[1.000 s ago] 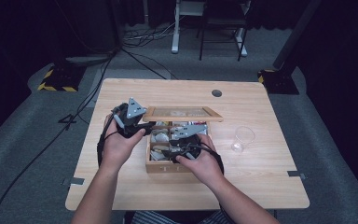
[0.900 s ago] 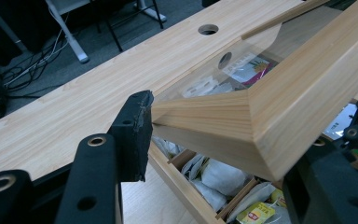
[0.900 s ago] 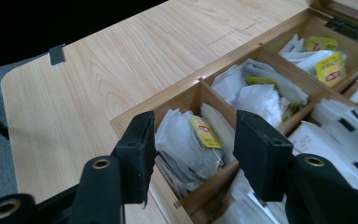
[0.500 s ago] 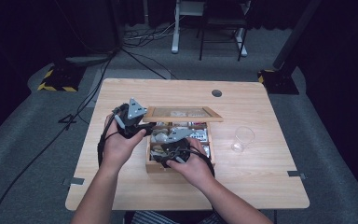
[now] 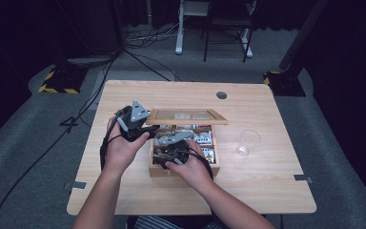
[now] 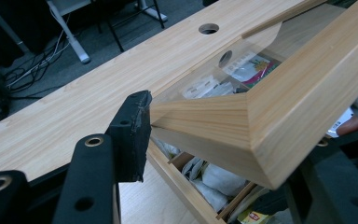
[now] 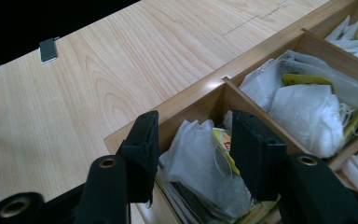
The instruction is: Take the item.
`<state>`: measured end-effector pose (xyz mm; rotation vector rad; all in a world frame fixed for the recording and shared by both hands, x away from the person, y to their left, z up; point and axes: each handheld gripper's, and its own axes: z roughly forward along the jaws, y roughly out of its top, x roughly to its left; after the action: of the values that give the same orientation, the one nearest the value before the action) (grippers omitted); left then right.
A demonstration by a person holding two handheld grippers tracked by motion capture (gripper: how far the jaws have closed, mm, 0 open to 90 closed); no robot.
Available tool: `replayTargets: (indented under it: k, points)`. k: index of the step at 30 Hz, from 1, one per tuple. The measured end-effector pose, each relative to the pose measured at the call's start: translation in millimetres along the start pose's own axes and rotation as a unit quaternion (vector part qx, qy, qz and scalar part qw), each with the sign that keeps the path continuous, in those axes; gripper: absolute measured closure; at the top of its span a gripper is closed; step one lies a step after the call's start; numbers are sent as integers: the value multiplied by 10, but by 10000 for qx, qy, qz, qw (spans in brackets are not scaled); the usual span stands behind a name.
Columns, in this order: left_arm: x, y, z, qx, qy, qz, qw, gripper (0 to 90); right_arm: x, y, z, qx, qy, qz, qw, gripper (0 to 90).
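A wooden box [image 5: 181, 172] of tea bags stands in the middle of the table, its glass-paned lid [image 5: 186, 116] raised. My left gripper [image 5: 147, 125] is at the lid's left corner. In the left gripper view my left gripper [image 6: 223, 144] is shut on the lid's wooden frame [image 6: 279, 93]. My right gripper [image 5: 164, 157] reaches down into the box's front-left compartment. In the right gripper view my right gripper [image 7: 196, 149] is open, its jaws on either side of a white tea bag [image 7: 191, 168] beside the box wall [image 7: 182, 108].
A clear glass cup [image 5: 249, 141] stands on the table right of the box. More tea bags [image 7: 303, 102] fill the neighbouring compartment. A round cable hole [image 5: 221, 95] lies near the table's far edge. Bare tabletop [image 5: 124, 195] lies at the front left.
My right gripper has moved left across the box and lowered into the front-left compartment. My left gripper has kept its hold on the lid.
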<state>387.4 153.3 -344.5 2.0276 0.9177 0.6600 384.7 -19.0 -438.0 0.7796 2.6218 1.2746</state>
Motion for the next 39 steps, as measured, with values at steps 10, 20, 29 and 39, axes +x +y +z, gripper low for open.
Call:
replayTargets:
  k: [10,20,29,39]
  points:
    - [0,-2,1,8,-6,14,10000,469,-24,-36,52,130,-98,-25,9999,553]
    - [-5,-1,3,28,-10,8,10000,460,-41,-18,-26,71,-310,-184,9993,665]
    - [-8,-3,4,24,-22,-9,10000,459,7,-24,-22,362,-421,-450,9974,763]
    - [-6,-6,18,50,-9,23,10000,452,-14,-5,-114,458,-423,-500,9968,883]
